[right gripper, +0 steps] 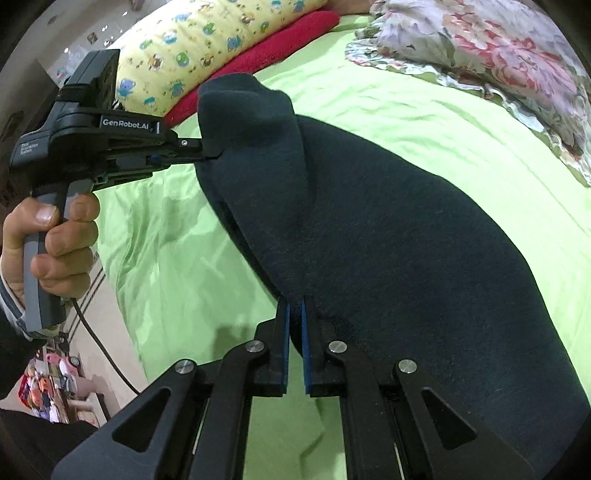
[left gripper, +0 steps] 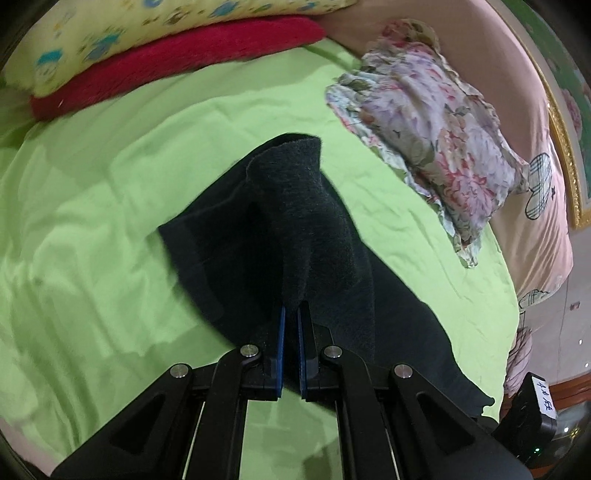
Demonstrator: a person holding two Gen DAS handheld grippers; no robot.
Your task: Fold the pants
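Dark navy fleece pants [left gripper: 303, 229] lie partly on a light green bedsheet [left gripper: 92, 221] and are lifted at two places. My left gripper [left gripper: 291, 310] is shut on a raised fold of the pants. My right gripper [right gripper: 294, 304] is shut on another edge of the pants [right gripper: 388, 240], which drape to the right of it. In the right wrist view the left gripper [right gripper: 212, 155] shows at the upper left, held by a hand [right gripper: 51, 240], pinching the pants' far end.
A yellow patterned pillow [left gripper: 147, 33] and a red blanket [left gripper: 177, 62] lie at the bed's far side. A floral quilt [left gripper: 436, 147] lies at the right. A pink sheet [left gripper: 535, 221] and the bed edge lie further right. The green sheet [right gripper: 406, 110] also shows in the right wrist view.
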